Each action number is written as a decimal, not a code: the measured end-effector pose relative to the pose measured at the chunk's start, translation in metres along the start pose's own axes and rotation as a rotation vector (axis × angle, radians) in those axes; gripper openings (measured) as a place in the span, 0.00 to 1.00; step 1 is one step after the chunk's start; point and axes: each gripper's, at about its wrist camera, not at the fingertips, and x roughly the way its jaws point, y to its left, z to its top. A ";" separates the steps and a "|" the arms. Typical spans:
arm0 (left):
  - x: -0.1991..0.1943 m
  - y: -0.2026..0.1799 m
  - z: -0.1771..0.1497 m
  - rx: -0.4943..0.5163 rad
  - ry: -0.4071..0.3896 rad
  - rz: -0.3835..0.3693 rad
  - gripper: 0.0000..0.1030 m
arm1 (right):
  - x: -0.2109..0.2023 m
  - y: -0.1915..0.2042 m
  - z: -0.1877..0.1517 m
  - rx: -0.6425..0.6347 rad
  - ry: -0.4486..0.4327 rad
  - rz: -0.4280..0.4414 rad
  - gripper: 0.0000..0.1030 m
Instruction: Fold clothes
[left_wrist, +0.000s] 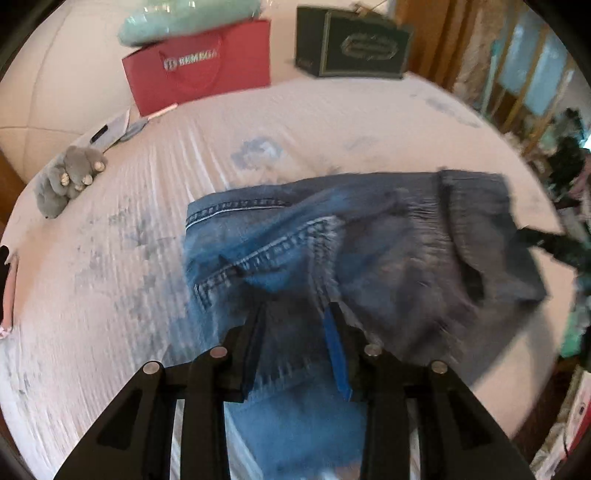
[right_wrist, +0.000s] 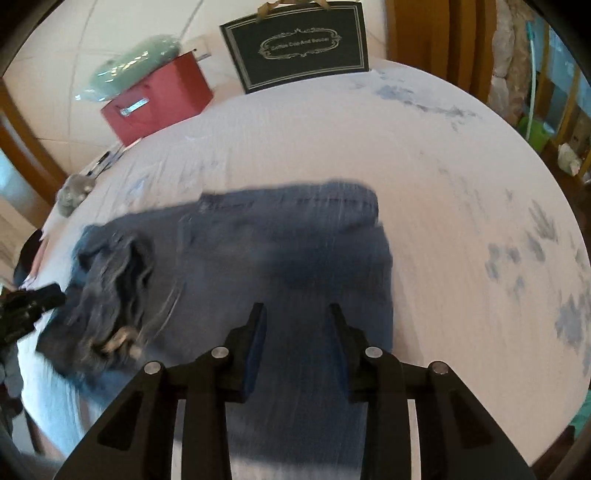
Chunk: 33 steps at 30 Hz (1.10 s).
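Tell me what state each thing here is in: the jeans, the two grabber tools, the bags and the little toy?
jeans: partly folded, bunched at one end, on the bed
left gripper: open over the denim
right gripper: open, nothing held
red bag: upright
dark bag: upright
plush toy: lying on its side

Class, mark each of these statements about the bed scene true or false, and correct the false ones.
1. The jeans lie on the bed. True.
2. A red bag stands at the far side of the bed. True.
3. The left claw is clamped shut on a sock. False: its fingers are apart over the jeans, and no sock shows.
4. A grey plush toy lies on top of the jeans. False: it lies on the sheet, well apart from them.
5. The right claw is open above the jeans. True.
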 end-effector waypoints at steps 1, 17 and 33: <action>-0.005 0.001 -0.006 0.003 0.010 -0.009 0.32 | -0.002 0.000 -0.007 0.000 0.009 0.003 0.32; 0.003 0.010 -0.022 0.005 0.069 -0.022 0.52 | -0.009 -0.029 -0.030 0.191 -0.048 0.024 0.89; 0.037 0.028 -0.002 -0.044 0.078 -0.004 0.56 | 0.014 -0.040 -0.047 0.317 -0.028 -0.041 0.87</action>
